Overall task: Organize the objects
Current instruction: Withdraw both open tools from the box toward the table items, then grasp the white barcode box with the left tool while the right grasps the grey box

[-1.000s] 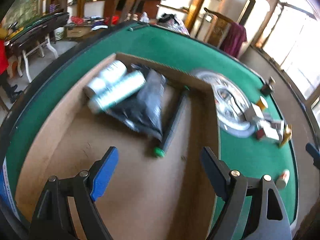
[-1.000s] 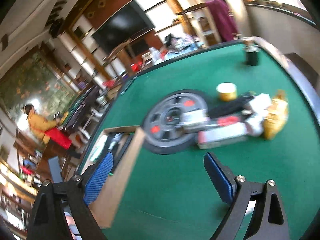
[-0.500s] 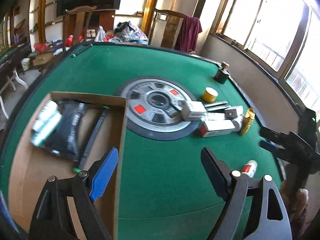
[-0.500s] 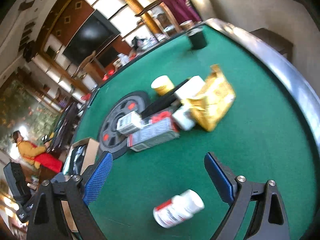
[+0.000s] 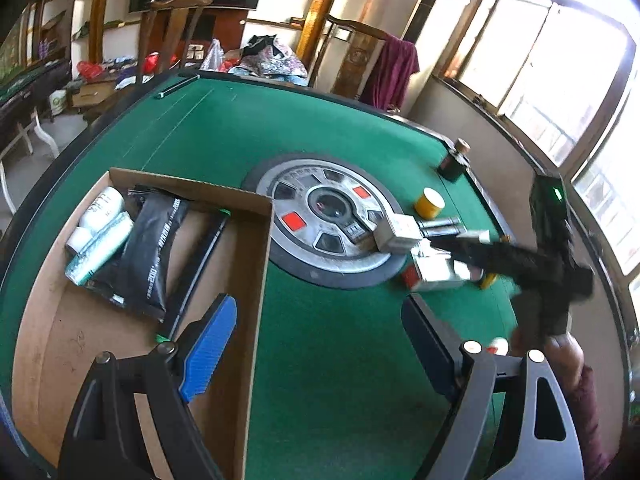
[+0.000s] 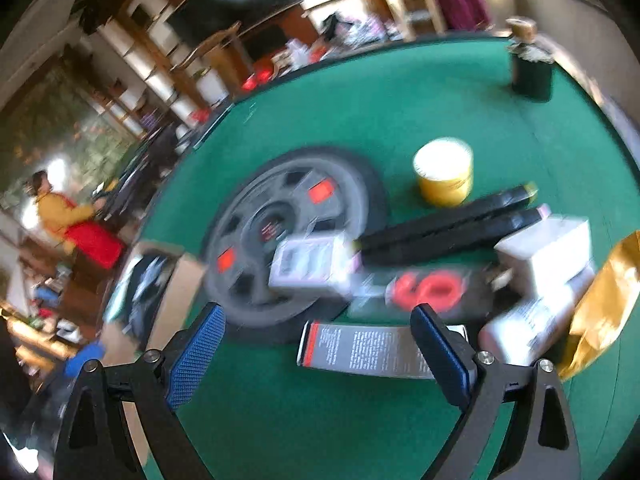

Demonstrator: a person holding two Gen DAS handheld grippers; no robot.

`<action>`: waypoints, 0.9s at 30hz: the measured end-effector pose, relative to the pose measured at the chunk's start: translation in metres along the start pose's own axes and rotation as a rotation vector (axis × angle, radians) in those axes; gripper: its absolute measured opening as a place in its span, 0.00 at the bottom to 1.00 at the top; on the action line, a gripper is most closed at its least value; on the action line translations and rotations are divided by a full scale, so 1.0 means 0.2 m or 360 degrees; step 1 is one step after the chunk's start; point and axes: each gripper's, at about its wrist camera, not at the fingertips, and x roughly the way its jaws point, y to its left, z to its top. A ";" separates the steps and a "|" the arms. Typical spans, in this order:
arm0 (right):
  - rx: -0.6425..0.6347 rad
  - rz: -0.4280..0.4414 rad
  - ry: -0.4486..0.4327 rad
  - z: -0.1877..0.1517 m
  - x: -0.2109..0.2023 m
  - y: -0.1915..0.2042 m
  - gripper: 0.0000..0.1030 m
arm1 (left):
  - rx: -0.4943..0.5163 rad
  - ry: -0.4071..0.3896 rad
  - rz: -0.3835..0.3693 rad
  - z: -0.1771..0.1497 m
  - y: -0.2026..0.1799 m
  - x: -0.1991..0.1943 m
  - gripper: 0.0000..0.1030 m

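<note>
The left hand-held gripper (image 5: 316, 344) has swung off the box (image 5: 250, 280) since a second ago and now hangs over bare green worktop (image 5: 340, 360), jaws apart and empty. The right hand-held gripper (image 6: 316, 352), also apart and empty, has dropped toward the pile; the grey carton (image 6: 360, 350) lies between its fingers, not yet touched. I judge that carton the next pick for the box, which already holds bottles (image 5: 100, 236), a black pouch (image 5: 154, 252) and a black tube (image 5: 200, 268). Beyond lie the white cartons (image 6: 548, 256), the yellow jar (image 6: 444, 176) and the dark bottle (image 6: 532, 68). Legible writing: "200" on the pouch, a large red "60" on a black pack (image 6: 424, 288); the carton's small print is unreadable.
</note>
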 end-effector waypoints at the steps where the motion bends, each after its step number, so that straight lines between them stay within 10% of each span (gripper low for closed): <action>1: -0.0025 0.0075 0.0064 -0.03 0.00 0.02 0.94 | -0.0011 0.0002 0.0001 0.01 0.01 0.01 0.81; 6: -0.0086 0.0423 0.0214 -0.19 -0.06 0.07 0.94 | -0.0011 0.0048 -0.0040 0.07 -0.04 0.12 0.81; 16: 0.0509 0.0371 -0.0337 -0.20 -0.33 -0.46 0.97 | 0.0941 0.0030 0.0038 0.19 -0.55 0.60 0.81; 23: 0.0625 0.0438 -0.0390 -0.18 -0.37 -0.52 0.98 | 0.1135 0.0144 -0.0069 0.23 -0.62 0.84 0.72; 27: 0.0561 0.0361 -0.0420 -0.17 -0.40 -0.49 0.98 | 0.1111 0.0248 -0.0141 0.22 -0.62 0.94 0.48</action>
